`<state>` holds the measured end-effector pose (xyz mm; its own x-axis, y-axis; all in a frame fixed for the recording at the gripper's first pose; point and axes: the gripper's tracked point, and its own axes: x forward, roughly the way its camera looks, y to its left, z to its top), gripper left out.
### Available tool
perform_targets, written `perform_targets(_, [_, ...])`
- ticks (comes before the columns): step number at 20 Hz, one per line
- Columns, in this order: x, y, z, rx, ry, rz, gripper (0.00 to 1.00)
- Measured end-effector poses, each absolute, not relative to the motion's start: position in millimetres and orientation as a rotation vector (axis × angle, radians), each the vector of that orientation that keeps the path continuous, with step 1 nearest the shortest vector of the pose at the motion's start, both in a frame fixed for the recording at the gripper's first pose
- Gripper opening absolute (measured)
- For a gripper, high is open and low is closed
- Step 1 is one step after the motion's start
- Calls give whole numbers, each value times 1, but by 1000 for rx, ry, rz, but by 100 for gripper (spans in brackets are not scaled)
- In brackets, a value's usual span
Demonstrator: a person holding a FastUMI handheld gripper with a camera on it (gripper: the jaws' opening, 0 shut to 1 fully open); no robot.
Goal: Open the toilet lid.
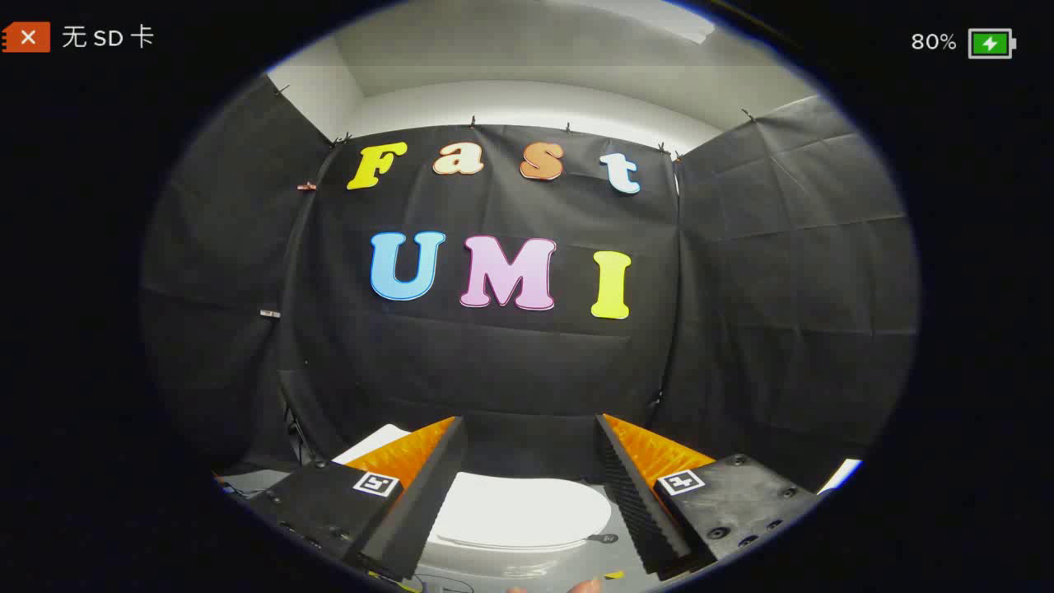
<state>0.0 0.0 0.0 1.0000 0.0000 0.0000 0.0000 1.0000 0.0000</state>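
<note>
The white toilet lid (519,511) lies down flat, low between my two fingers and below them. My gripper (531,432) is open, its orange and black fingers (420,486) spread wide apart with nothing between them. The fingers hover above the lid and do not touch it. The toilet's white body (527,568) shows under the lid's front rim. Another white part of the toilet (370,441) peeks out beyond the left finger.
Black cloth walls (510,371) close the booth behind and on both sides of the toilet. A person's fingertips (589,585) show just below the toilet's front. A white strip (840,476) lies low on the right beside the right finger.
</note>
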Motion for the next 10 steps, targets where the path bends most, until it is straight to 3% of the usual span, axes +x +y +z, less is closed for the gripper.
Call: perform_targets(10, [70, -38, -88, 27, -9, 72, 98])
